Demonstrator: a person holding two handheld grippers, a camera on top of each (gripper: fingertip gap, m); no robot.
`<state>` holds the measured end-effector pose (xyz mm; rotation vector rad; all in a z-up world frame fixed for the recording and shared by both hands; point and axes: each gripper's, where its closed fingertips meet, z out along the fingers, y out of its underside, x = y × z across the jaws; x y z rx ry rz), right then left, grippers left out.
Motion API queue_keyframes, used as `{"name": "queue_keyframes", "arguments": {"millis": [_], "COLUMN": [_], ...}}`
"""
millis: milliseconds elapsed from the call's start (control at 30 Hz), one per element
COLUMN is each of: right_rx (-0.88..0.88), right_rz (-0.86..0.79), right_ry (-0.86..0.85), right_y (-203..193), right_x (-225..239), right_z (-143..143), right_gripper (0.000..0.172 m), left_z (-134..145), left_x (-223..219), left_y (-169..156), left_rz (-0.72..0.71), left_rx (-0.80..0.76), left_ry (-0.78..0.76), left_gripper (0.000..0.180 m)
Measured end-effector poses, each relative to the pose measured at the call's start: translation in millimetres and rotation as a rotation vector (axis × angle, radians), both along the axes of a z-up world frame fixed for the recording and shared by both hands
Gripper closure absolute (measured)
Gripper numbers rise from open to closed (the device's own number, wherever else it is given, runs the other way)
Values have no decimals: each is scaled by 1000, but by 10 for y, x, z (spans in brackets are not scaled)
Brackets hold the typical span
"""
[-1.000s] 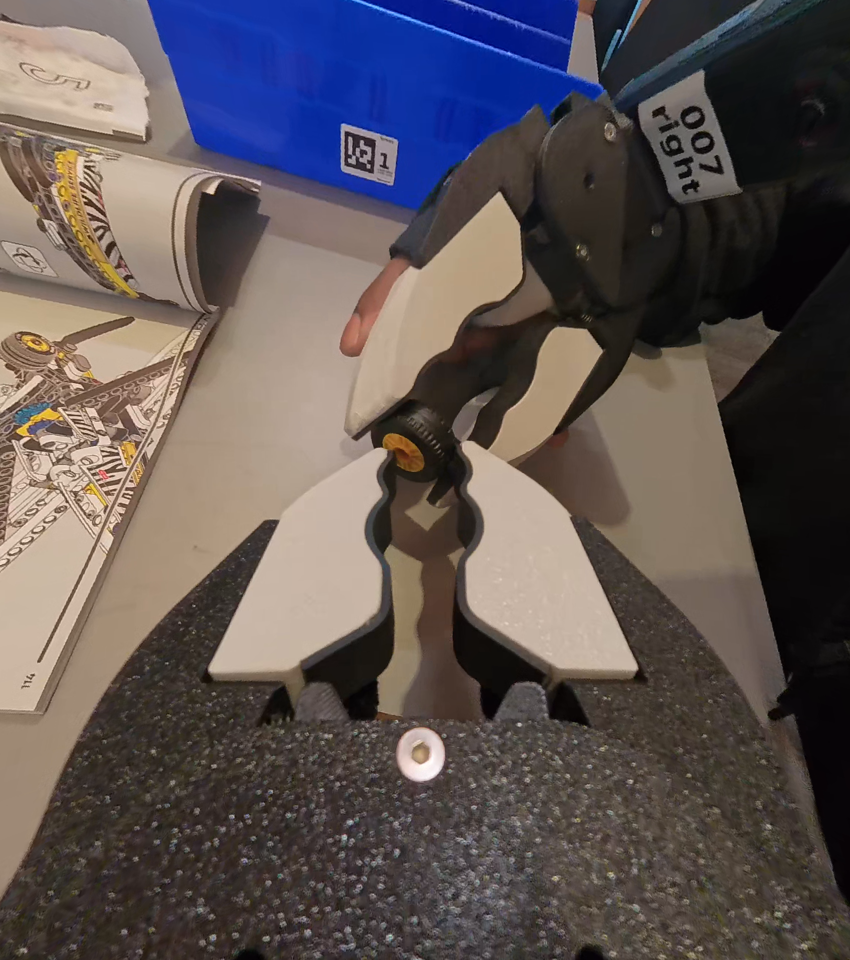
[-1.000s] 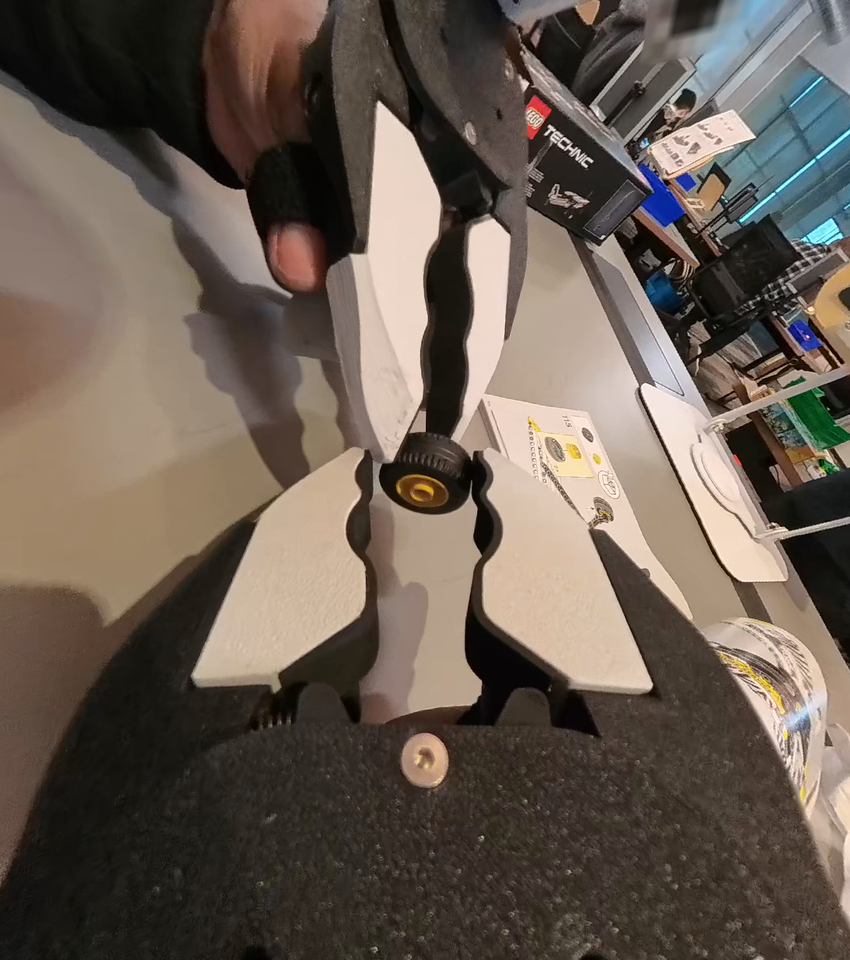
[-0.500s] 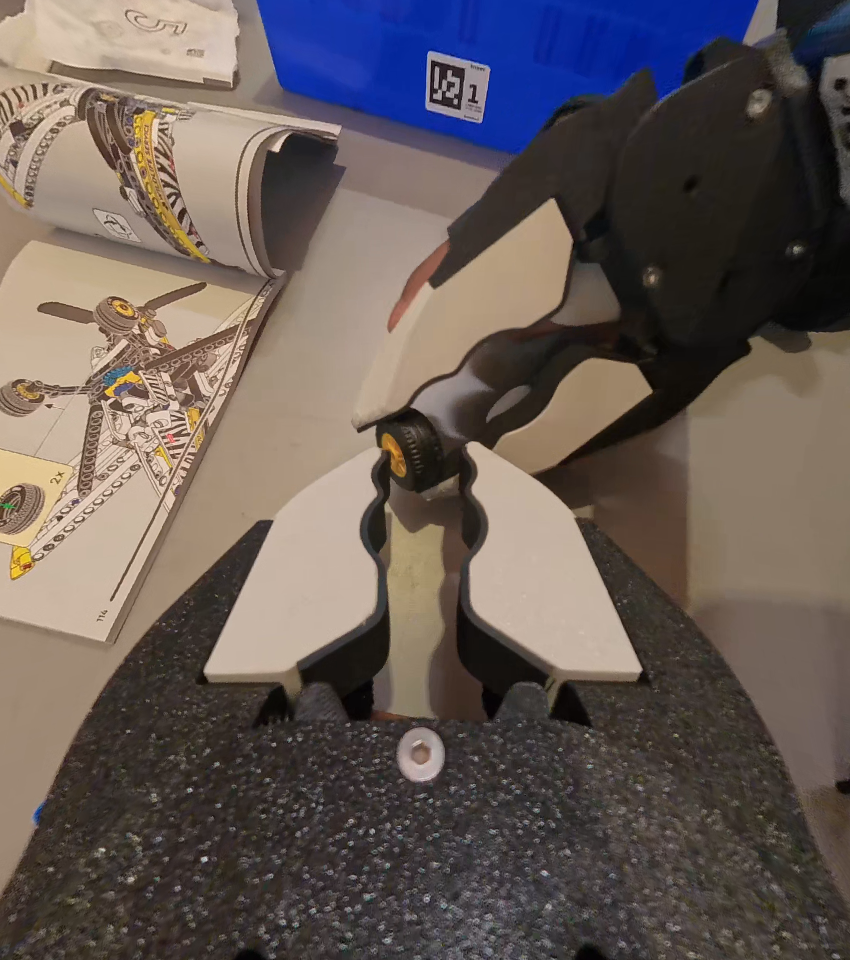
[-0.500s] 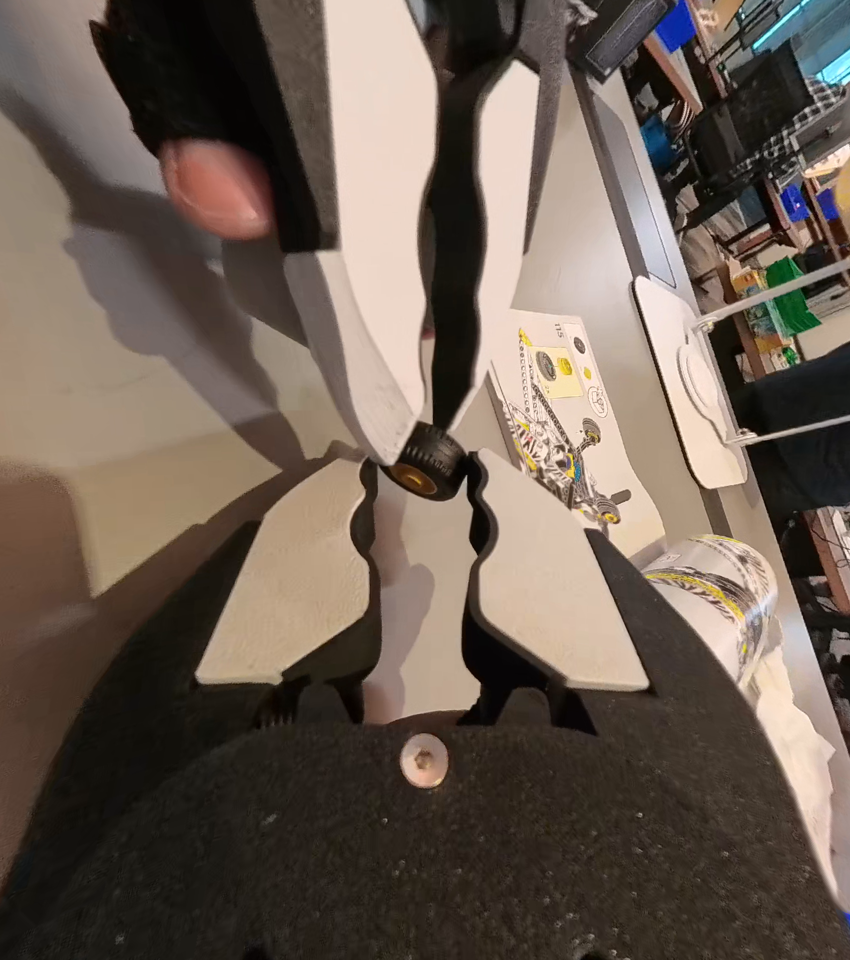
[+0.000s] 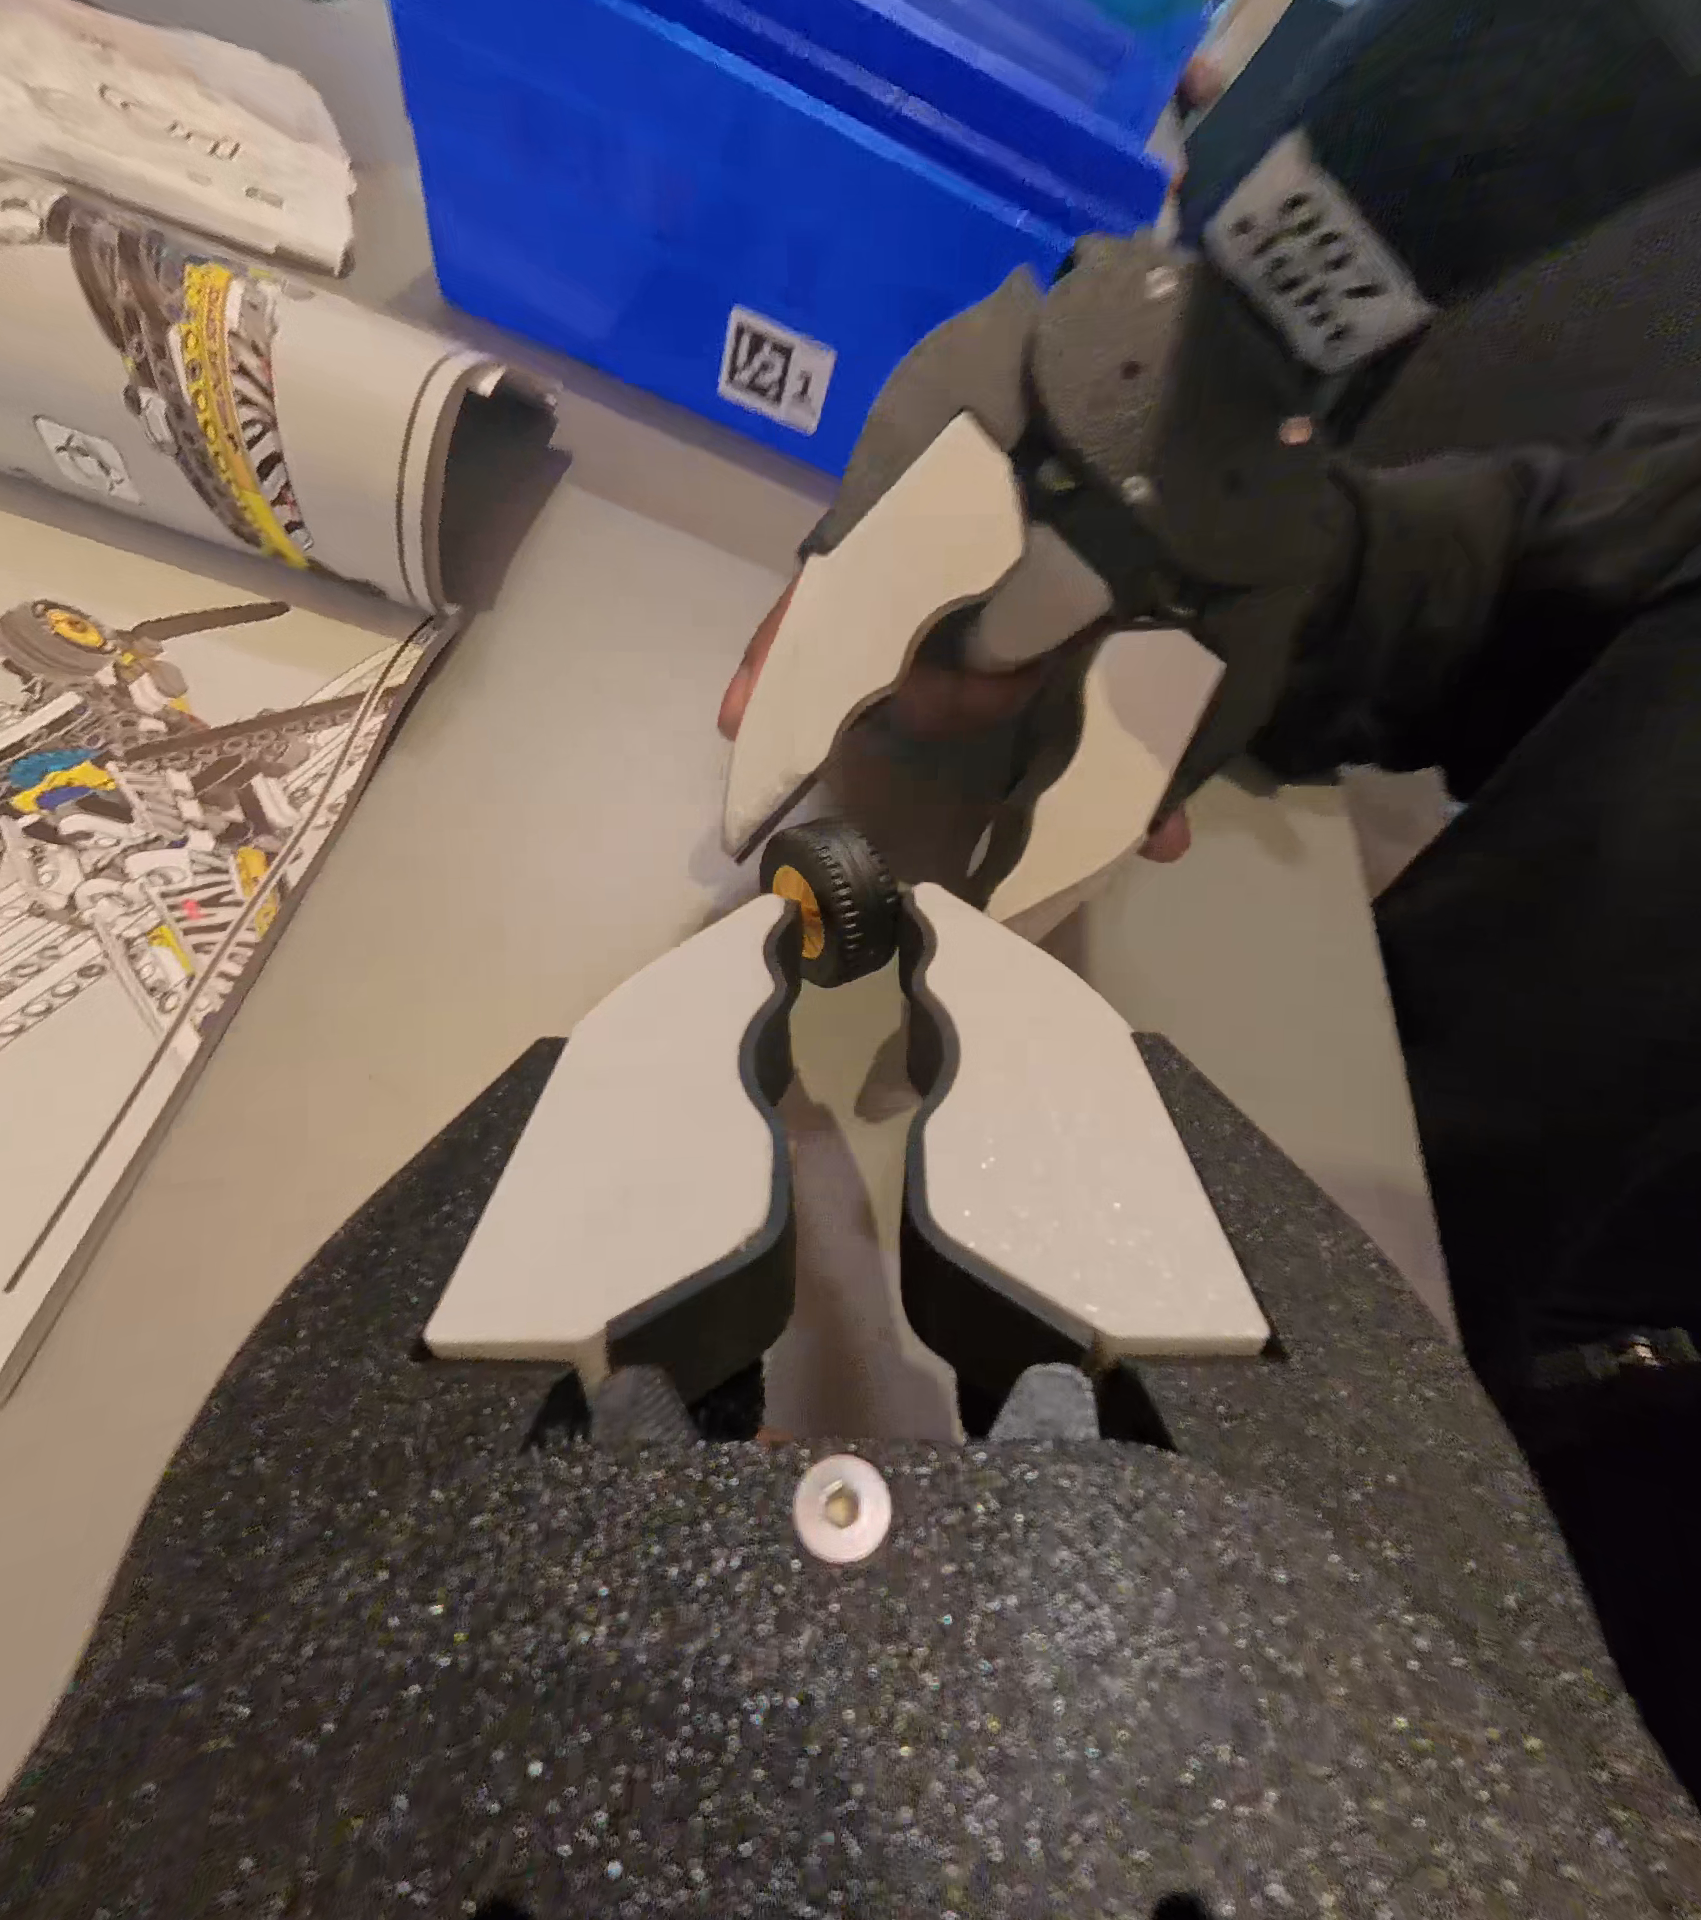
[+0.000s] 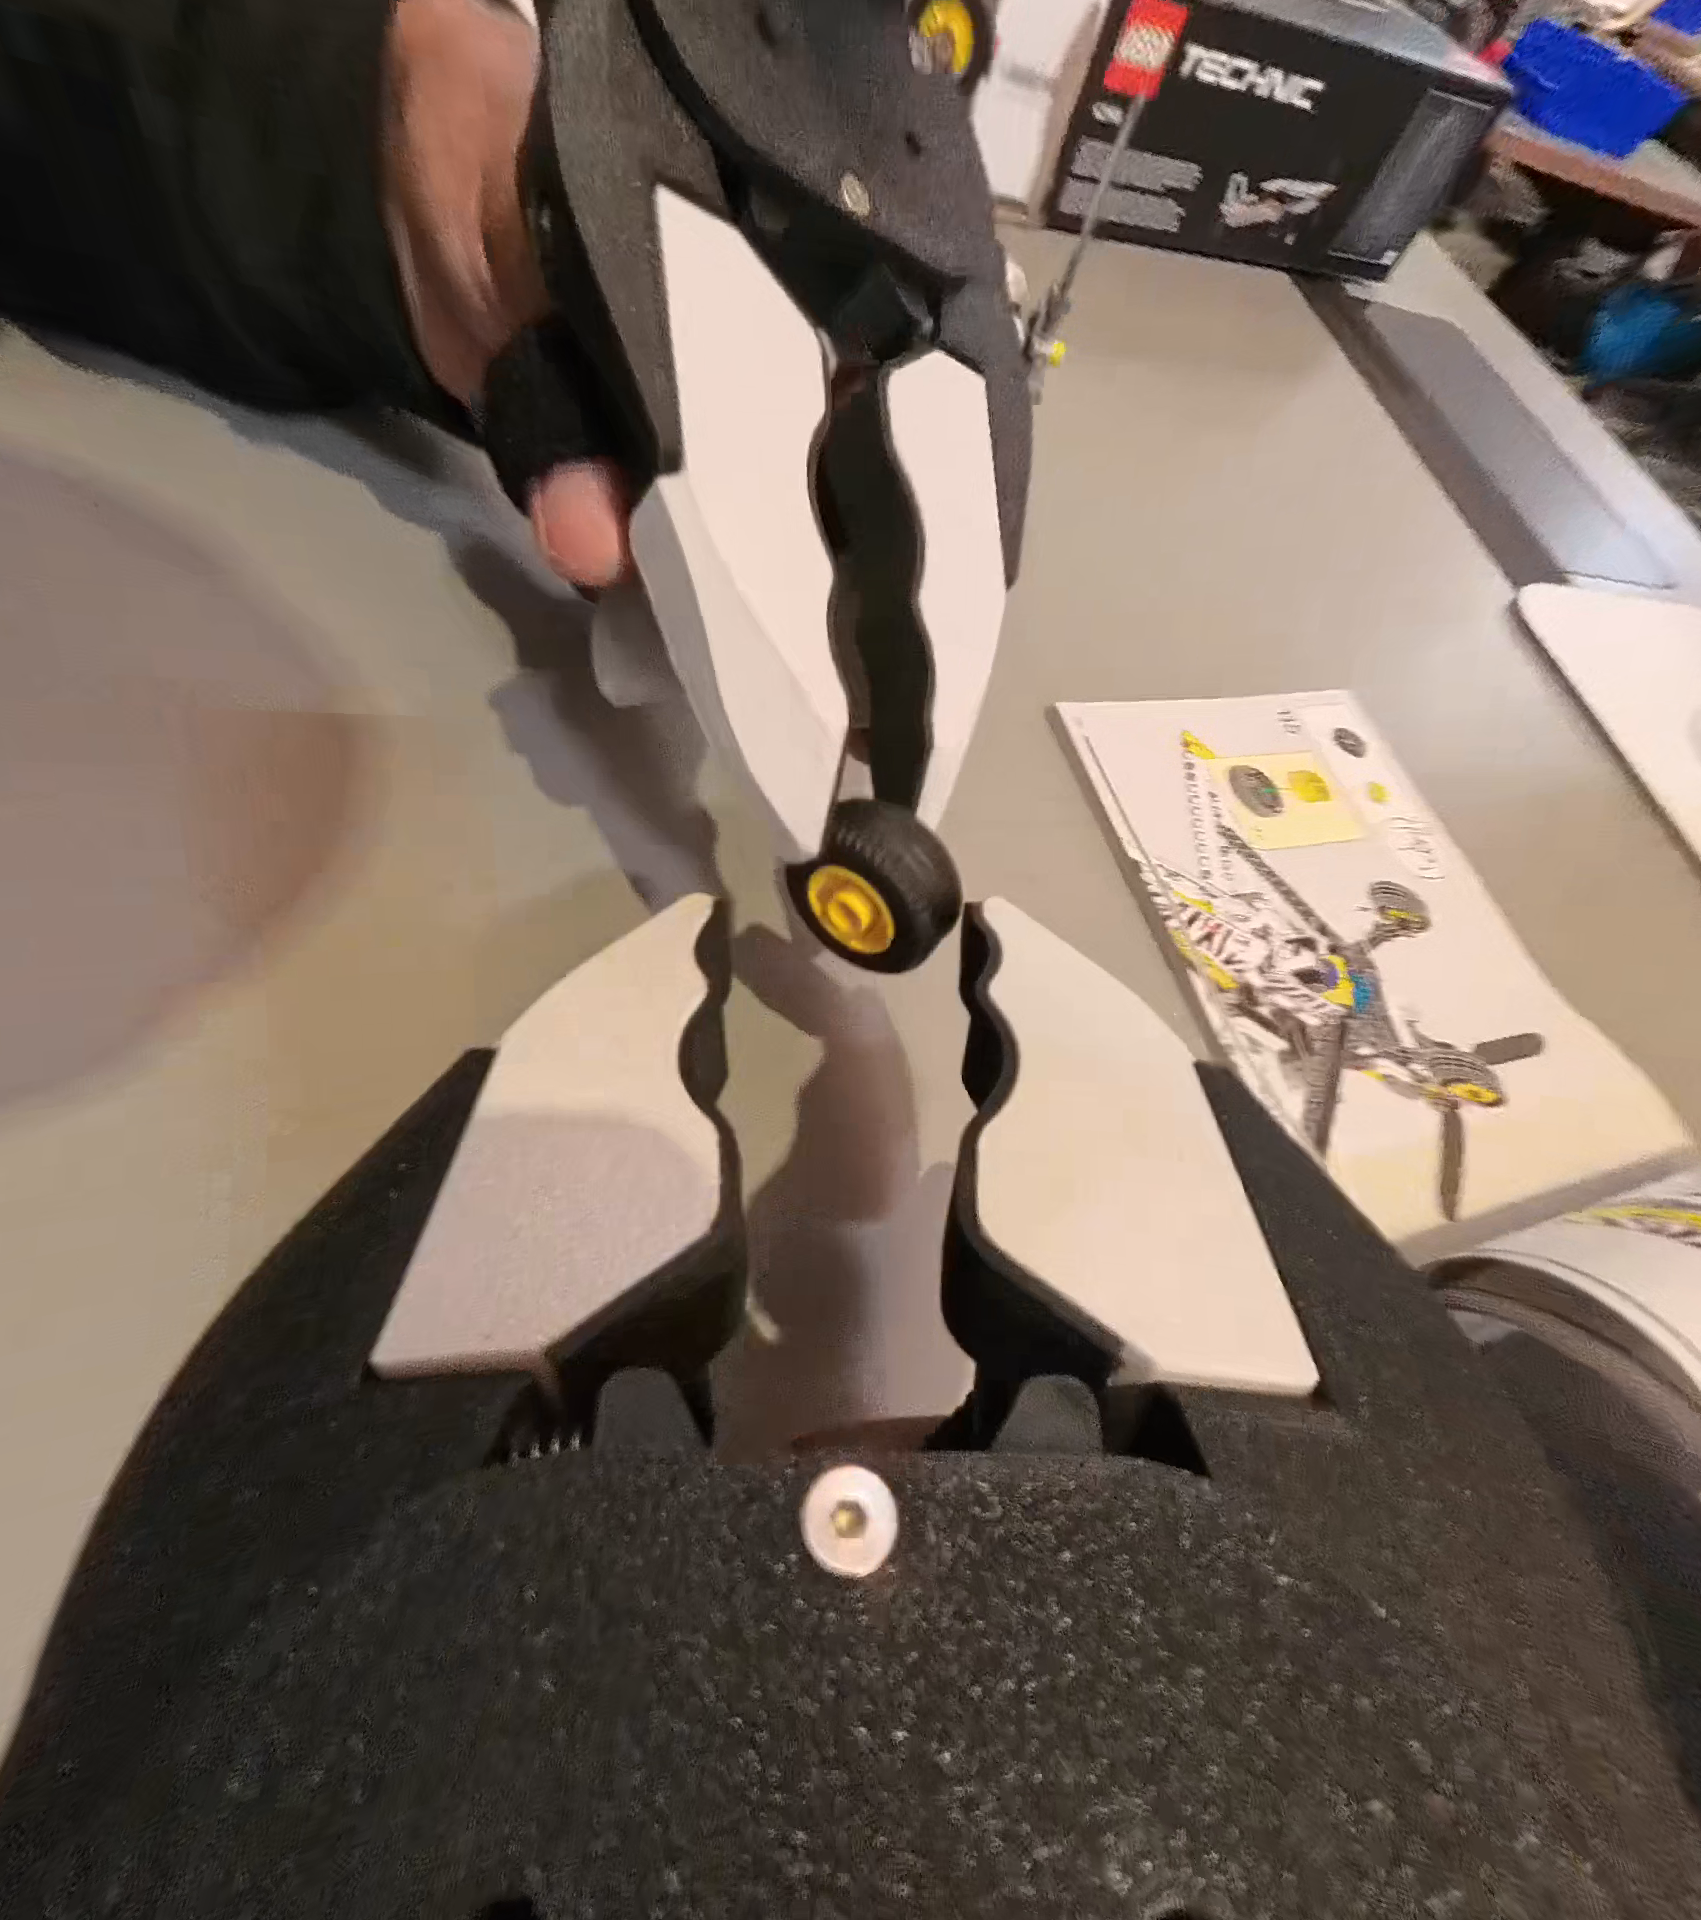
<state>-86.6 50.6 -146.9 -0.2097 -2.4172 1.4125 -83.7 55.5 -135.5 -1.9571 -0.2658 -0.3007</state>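
The small black wheel (image 5: 830,902) with the yellow hub is the landmark here, held up off the grey table (image 5: 534,790) where the two tools meet. The left gripper (image 5: 844,914) has it: its two pale fingertips are drawn close together and press on the wheel's two faces, one against the yellow hub side and the other against the far side, with the tyre tread showing between them. In the right wrist view the same wheel (image 6: 875,900) hangs at the tip of that left gripper (image 6: 882,821), which reaches down from above with a gloved hand (image 6: 513,343) behind it. The right gripper (image 6: 846,920) sits just this side of the wheel with its jaws spread wide; the wheel lies at the mouth of the gap, nearer the right-hand fingertip (image 6: 1007,925), and whether that tip touches the tyre is not clear, while the other fingertip stands well clear of it. Beyond the wheel and off to one side, an open instruction booklet (image 6: 1345,935) lies flat on the table. Farther back from the wheel stands a blue bin (image 5: 721,187), and a dark printed box (image 6: 1261,145) sits at the table's far end.
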Motion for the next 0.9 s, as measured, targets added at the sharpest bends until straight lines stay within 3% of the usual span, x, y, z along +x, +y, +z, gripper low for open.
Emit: {"name": "queue_keyframes", "arguments": {"millis": [167, 367, 600, 900], "right_rx": [-239, -473, -448, -366], "right_rz": [106, 180, 75, -154], "right_ry": [-302, -515, -525, -450], "right_y": [13, 20, 20, 36], "right_x": [112, 167, 49, -120], "right_z": [155, 413, 342, 243], "right_gripper": [134, 152, 153, 154], "left_z": [223, 379, 337, 220], "left_x": [108, 177, 63, -129], "left_y": [-6, -27, -17, -19], "left_rz": [-93, -155, -69, 103], "left_rx": [173, 282, 252, 139], "left_ry": [-147, -268, -260, -26], "left_gripper": [162, 162, 163, 166]}}
